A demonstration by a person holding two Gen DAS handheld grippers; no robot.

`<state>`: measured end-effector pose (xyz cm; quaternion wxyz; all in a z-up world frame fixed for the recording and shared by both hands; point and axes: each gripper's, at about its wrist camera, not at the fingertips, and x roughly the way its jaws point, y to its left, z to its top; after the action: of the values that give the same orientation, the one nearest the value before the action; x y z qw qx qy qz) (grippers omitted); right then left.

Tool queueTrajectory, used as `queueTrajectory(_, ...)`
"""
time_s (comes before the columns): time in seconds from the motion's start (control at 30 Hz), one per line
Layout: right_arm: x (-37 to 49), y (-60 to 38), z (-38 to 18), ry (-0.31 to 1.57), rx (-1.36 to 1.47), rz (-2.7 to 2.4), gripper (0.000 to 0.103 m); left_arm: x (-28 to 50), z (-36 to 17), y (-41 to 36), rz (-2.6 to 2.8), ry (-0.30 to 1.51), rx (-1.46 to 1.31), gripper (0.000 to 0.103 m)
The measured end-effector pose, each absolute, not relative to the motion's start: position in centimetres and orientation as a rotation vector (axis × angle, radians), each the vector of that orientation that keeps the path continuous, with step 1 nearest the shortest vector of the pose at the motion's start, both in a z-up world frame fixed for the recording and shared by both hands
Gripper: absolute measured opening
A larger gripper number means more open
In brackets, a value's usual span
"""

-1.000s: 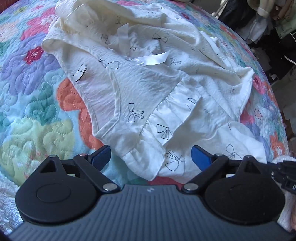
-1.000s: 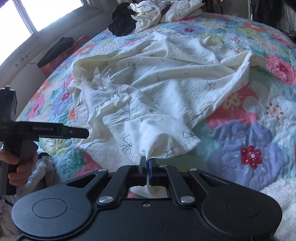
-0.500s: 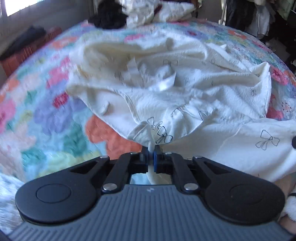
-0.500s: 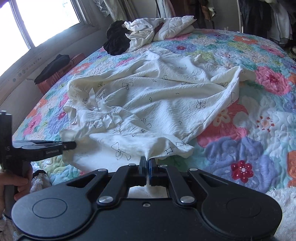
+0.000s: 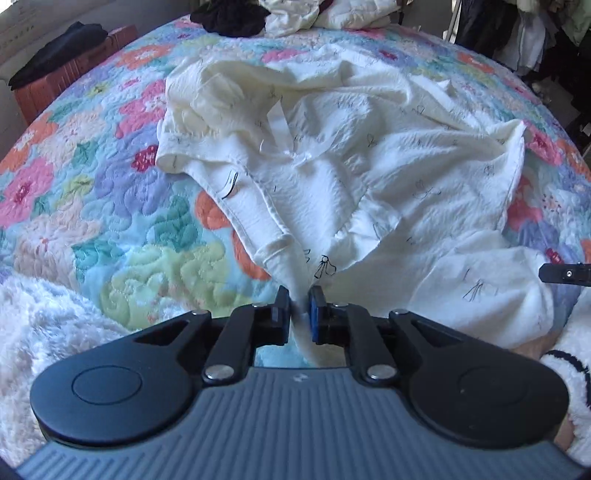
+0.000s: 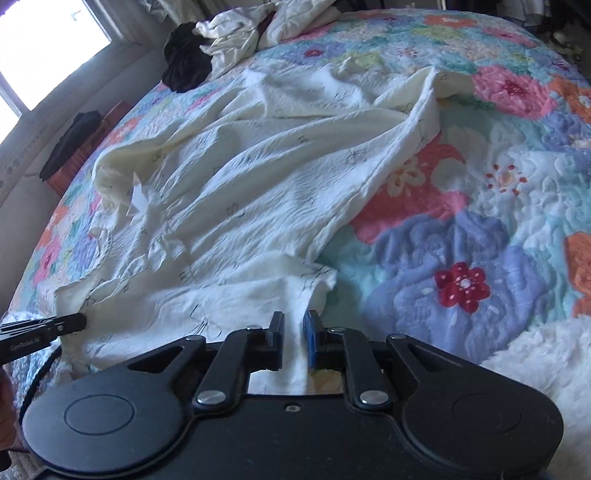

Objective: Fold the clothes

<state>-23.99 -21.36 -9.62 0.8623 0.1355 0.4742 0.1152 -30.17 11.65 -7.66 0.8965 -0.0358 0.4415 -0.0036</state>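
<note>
Black clothes (far edge) beyond dress

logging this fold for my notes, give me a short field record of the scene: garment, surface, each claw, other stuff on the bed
garment: cream dress with bow print, spread rumpled
surface: floral quilt
left claw: jaws just eased apart, a bunched strip of the dress between them
right claw: jaws just eased apart, a dress edge between them
other: black garment and white clothes at the far end

- A flowered quilt covers the bed.
- Beyond the bed's far left edge, a bright window lets daylight in.
- Dark hanging clothes crowd its far right side.
</note>
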Motion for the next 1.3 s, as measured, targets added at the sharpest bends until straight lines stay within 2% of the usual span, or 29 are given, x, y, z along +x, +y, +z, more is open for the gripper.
queueTrajectory(0.07,-23.2,-22.7,-9.2,0.963,0.320,0.219,0.023,-30.5,-6.3,10.8,0.022,0.842,-0.052,0.040)
queueTrajectory(0.1,-22.6,-23.1,-9.1,0.951,0.336,0.209,0.024,-30.5,-5.8,10.3,0.034,0.802,-0.042,0.044)
queueTrajectory(0.2,-21.1,-24.0,-8.7,0.911,0.366,0.186,0.027,-29.7,-5.3,8.8,-0.020,0.785,-0.097,0.045)
queueTrajectory(0.27,-20.4,-24.3,-8.4,0.878,0.373,0.186,0.034,-28.6,-5.3,7.7,-0.107,0.798,-0.151,0.046)
queueTrajectory(0.33,-19.6,-24.6,-8.3,0.852,0.377,0.179,0.045,-27.0,-6.0,6.0,-0.182,0.812,-0.158,0.047)
queueTrajectory(0.37,-19.2,-24.7,-8.3,0.844,0.377,0.173,0.046,-26.0,-6.7,5.0,-0.215,0.818,-0.147,0.047)
queueTrajectory(0.53,-16.3,-25.8,-9.4,0.826,0.369,0.139,0.048,-19.4,-11.3,0.5,-0.373,0.982,-0.208,0.047)
queueTrajectory(0.7,-12.5,-27.8,-10.1,0.782,0.361,0.063,0.052,-15.2,-12.5,-3.0,-0.427,0.951,-0.159,0.047)
queueTrajectory(0.8,-8.9,-27.6,-11.2,0.808,0.249,0.085,0.052,-13.3,-13.8,-4.4,-0.419,0.983,-0.135,0.047)
queueTrajectory(0.87,-7.1,-27.5,-12.2,0.830,0.204,0.095,0.040,-12.8,-14.9,-4.5,-0.405,1.026,-0.148,0.047)
queueTrajectory(0.9,-6.9,-27.6,-12.6,0.837,0.207,0.090,0.017,-12.8,-15.3,-4.5,-0.401,1.044,-0.150,0.047)
queueTrajectory(0.93,-6.9,-27.8,-13.1,0.845,0.212,0.084,0.001,-12.9,-15.8,-4.7,-0.399,1.052,-0.136,0.047)
queueTrajectory(1.1,-9.2,-28.6,-11.6,0.765,0.115,0.021,0.001,-13.4,-16.5,-4.9,-0.368,1.047,-0.062,0.047)
queueTrajectory(1.2,-10.1,-27.4,-11.2,0.753,-0.062,0.007,0.000,-13.7,-16.8,-4.4,-0.336,1.050,-0.067,0.047)
queueTrajectory(1.3,-9.6,-28.7,-11.7,0.805,0.039,0.018,0.000,-13.9,-16.6,-4.5,-0.341,1.044,-0.032,0.047)
